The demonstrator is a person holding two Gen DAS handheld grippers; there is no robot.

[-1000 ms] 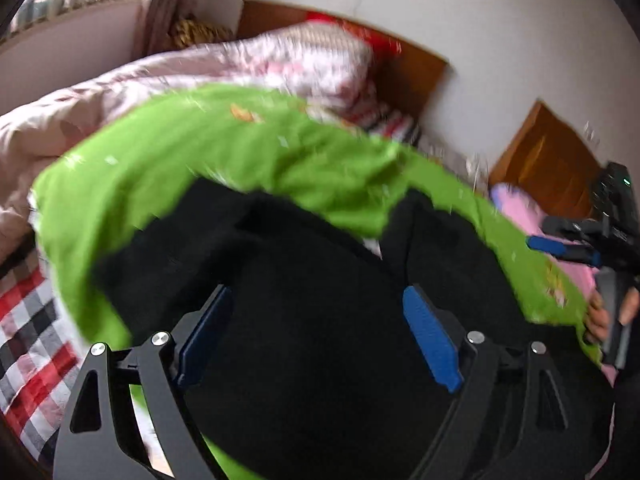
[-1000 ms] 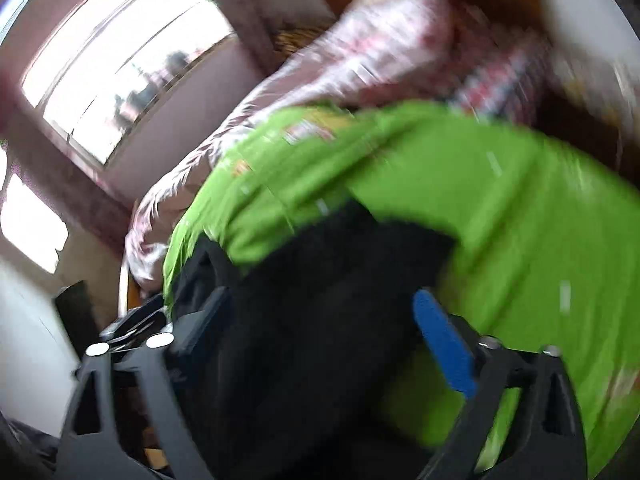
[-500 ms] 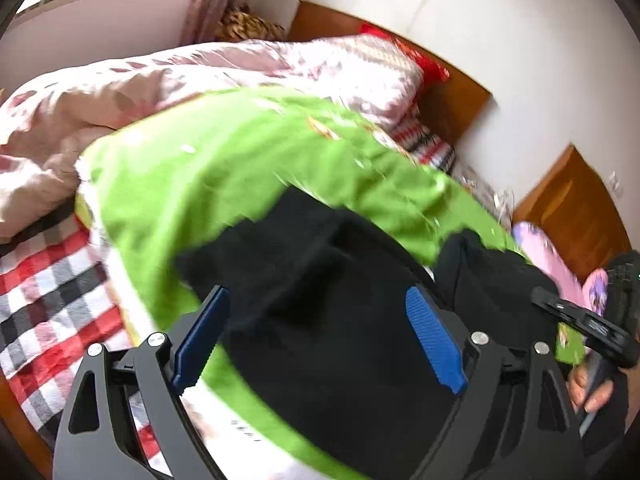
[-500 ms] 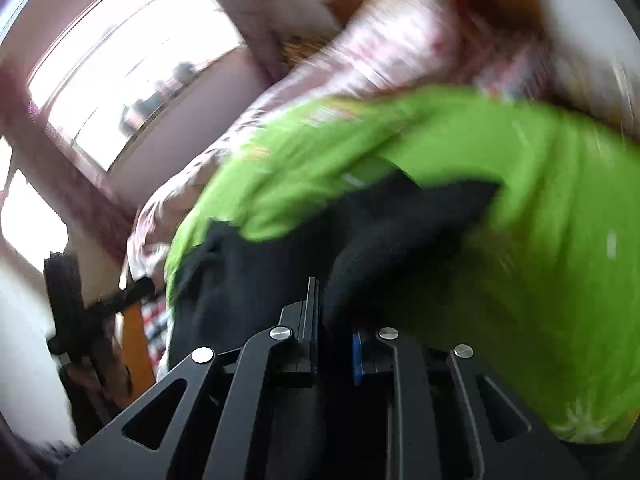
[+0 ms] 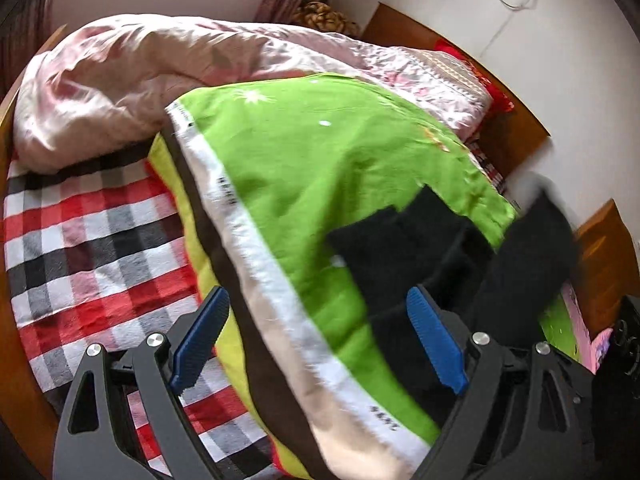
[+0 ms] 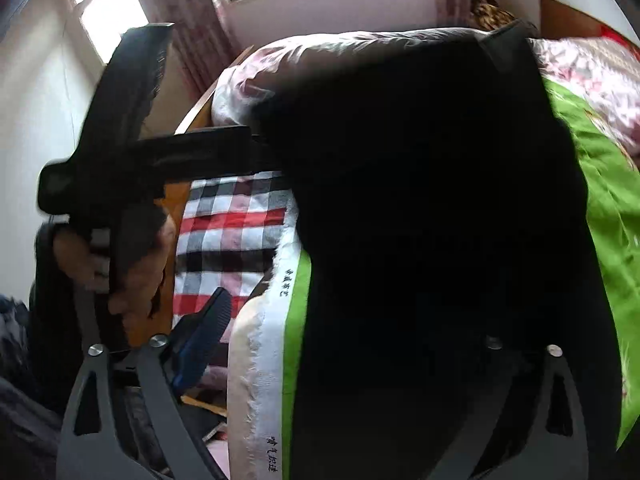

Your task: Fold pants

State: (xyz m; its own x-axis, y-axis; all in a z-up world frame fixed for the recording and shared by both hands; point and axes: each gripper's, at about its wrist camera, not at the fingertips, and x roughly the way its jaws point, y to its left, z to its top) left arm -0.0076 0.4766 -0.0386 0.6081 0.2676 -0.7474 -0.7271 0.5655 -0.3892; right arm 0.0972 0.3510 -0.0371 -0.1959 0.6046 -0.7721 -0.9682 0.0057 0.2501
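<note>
Your left claw (image 5: 320,340) is spread wide, released, hovering over the white-edged green sheet (image 5: 320,184) with nothing between its blue pads (image 5: 436,340). Your right claw (image 6: 352,344) also looks released, its right finger hidden behind dark cloth. The black pants (image 5: 416,252) lie bunched on the green sheet just beyond, filling the right view. Farther off sit the checked blanket (image 5: 80,240) and pink quilt (image 5: 132,68).
</note>
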